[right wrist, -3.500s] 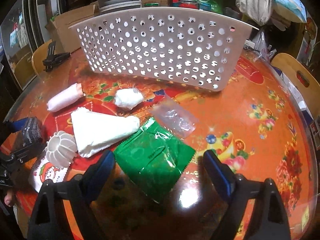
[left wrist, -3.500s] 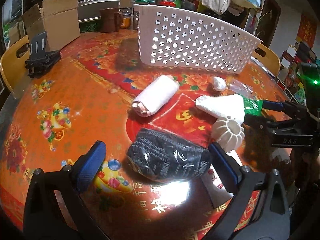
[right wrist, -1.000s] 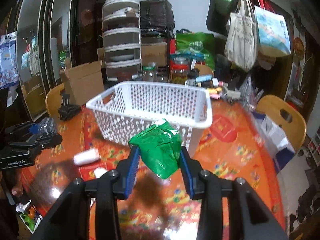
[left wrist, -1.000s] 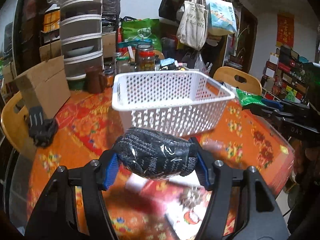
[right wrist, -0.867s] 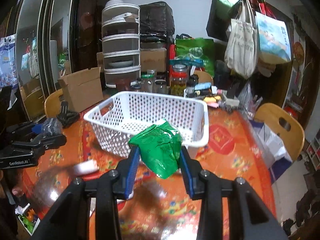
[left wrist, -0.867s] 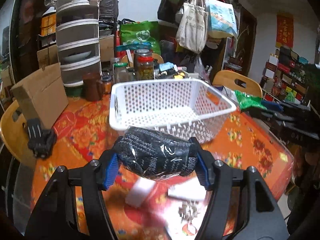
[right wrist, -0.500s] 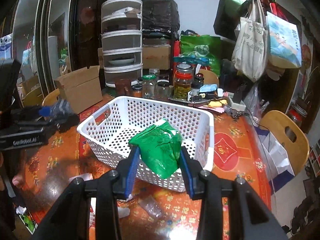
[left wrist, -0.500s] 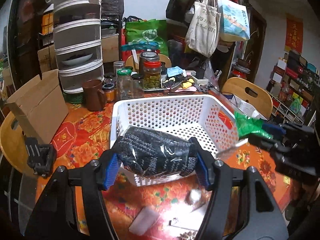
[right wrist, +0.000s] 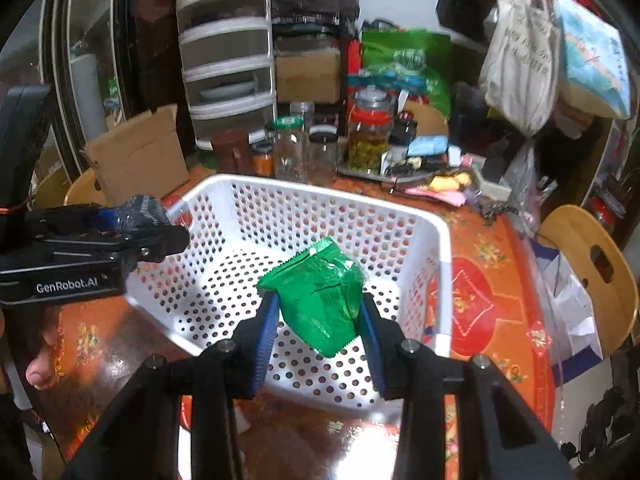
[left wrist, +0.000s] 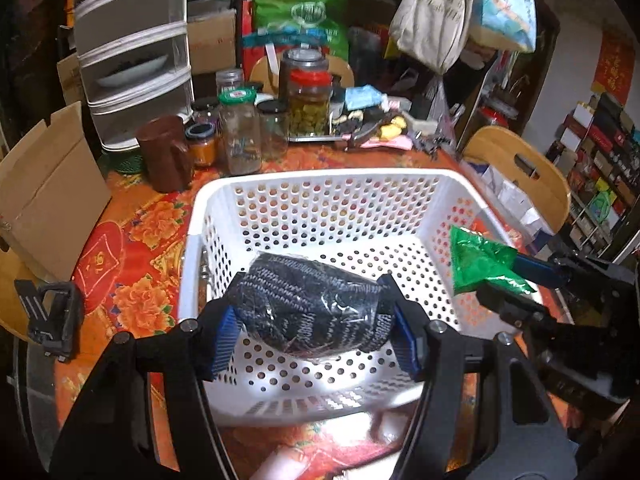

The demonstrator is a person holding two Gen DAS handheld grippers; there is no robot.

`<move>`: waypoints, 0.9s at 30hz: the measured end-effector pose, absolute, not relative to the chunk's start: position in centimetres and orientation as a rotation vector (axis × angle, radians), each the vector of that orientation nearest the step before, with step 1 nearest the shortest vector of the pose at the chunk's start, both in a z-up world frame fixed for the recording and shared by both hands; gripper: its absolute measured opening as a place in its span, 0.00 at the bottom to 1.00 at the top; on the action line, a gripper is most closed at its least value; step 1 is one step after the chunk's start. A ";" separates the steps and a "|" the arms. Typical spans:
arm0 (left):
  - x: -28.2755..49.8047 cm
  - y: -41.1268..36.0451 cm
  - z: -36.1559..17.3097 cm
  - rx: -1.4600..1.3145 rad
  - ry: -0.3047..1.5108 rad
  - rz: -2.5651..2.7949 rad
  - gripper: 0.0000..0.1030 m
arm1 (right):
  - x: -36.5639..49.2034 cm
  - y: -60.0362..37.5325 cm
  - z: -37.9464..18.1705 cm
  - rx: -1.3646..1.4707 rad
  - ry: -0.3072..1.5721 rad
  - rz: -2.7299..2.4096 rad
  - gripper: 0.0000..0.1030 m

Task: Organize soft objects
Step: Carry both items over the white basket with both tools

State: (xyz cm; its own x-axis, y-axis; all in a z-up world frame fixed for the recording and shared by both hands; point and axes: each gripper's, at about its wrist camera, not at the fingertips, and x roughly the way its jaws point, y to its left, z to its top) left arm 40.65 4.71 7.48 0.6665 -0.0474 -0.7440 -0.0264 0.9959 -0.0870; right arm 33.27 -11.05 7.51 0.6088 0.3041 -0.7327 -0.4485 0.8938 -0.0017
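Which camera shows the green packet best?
The right wrist view: the green packet sits central, face-on, clamped in the right tongs. The left wrist view shows only a crumpled corner at its right side.

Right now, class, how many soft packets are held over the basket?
2: the black packet in the left gripper, the green packet in the right gripper. Others may be hidden.

My right gripper (right wrist: 318, 328) holds the green packet (right wrist: 320, 294) pinched between its blue pads, above the white basket (right wrist: 400, 216). At left, my left gripper (right wrist: 160, 228) holds a dark bundle (right wrist: 140, 206).
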 end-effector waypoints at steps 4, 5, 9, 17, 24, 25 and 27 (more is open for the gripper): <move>43.2 4.0 5.7 -0.076 0.905 -0.002 0.60 | 35.0 -10.2 6.2 -0.218 0.862 0.427 0.38; 43.9 3.9 5.1 -0.072 0.930 0.001 0.60 | 35.4 -10.1 5.8 -0.224 0.878 0.422 0.38; 45.6 4.1 3.5 -0.088 0.977 0.017 0.60 | 36.8 -9.5 4.5 -0.241 0.937 0.417 0.38; 46.4 3.7 2.0 -0.103 1.003 -0.003 0.61 | 38.3 -9.6 2.5 -0.272 0.984 0.399 0.38; 45.9 3.9 2.4 -0.125 0.972 -0.015 0.68 | 37.9 -9.5 2.8 -0.262 0.959 0.421 0.43; 45.6 3.8 2.7 -0.125 0.960 -0.016 0.72 | 37.9 -9.5 2.8 -0.261 0.958 0.423 0.44; 45.3 3.8 3.1 -0.123 0.942 -0.007 0.80 | 37.7 -9.6 2.9 -0.263 0.951 0.422 0.52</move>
State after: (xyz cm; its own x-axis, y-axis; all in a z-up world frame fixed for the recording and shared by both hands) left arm 45.33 3.81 3.13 0.5885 -0.0600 -0.8063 -0.0475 0.9929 -0.1086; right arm 37.72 -9.60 2.89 0.5083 0.2319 -0.8294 -0.4594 0.8876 -0.0334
